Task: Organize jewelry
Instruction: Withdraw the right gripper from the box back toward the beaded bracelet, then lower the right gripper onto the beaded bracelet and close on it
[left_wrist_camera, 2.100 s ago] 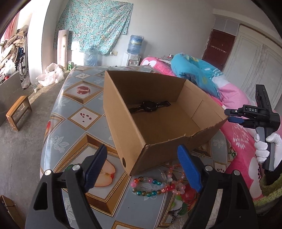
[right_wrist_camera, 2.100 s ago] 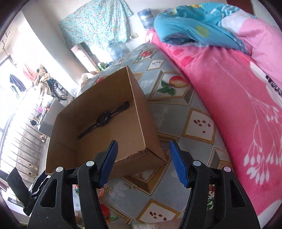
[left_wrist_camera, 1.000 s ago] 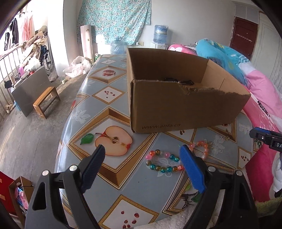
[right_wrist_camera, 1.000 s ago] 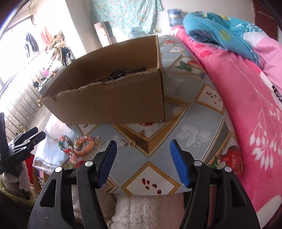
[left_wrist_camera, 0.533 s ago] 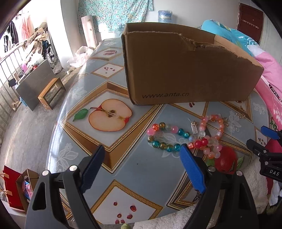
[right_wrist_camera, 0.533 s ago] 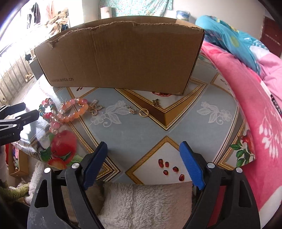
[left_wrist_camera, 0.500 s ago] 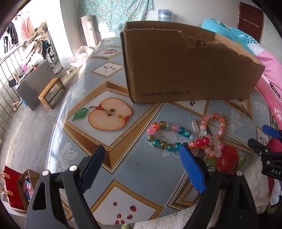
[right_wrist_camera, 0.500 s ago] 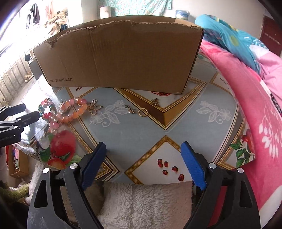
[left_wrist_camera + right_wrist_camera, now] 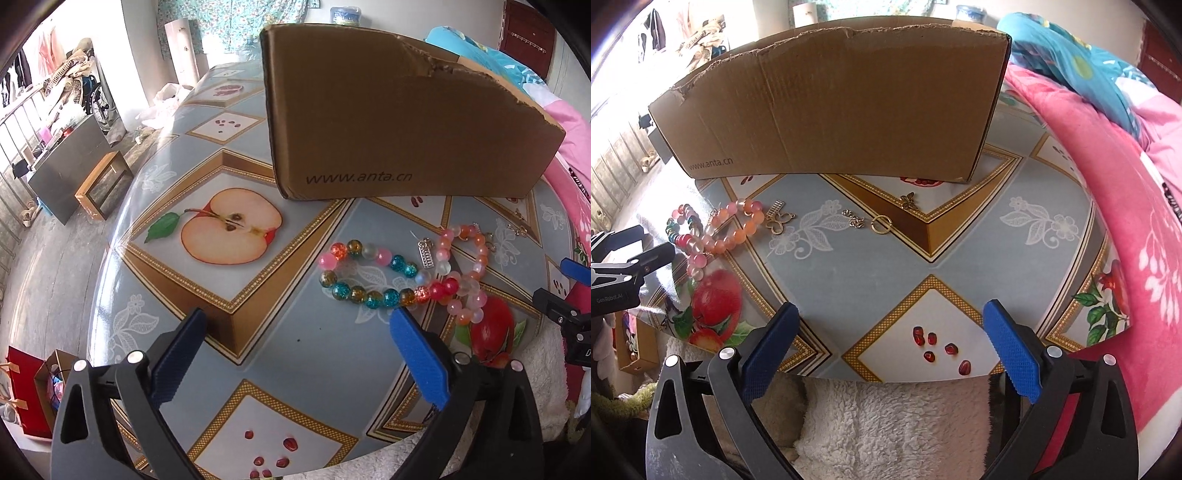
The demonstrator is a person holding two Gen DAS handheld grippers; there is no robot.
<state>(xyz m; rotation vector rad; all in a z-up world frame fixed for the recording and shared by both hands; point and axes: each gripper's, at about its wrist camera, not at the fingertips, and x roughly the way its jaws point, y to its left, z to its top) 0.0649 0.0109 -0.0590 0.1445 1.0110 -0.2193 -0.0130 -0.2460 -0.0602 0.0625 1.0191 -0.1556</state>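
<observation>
Cardboard box (image 9: 388, 122) reads "www.anta.cn"; left claw (image 9: 299, 354) and right claw (image 9: 890, 350) are opening, both empty.

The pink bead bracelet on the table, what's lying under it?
The pink bead bracelet overlaps the multicoloured bead bracelet and the fruit-print tablecloth. Anything beneath the beads is covered.

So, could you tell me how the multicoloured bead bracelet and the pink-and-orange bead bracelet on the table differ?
The multicoloured bracelet mixes teal, amber, red and pink beads; the pink-and-orange bracelet keeps to pale pink, peach and milky beads. The multicoloured one lies nearer the printed apple half; the pink-and-orange one lies towards the table's right edge, by a small silver charm. Both lie flat as loops on the tablecloth before the cardboard box, overlapping where they meet.
</observation>
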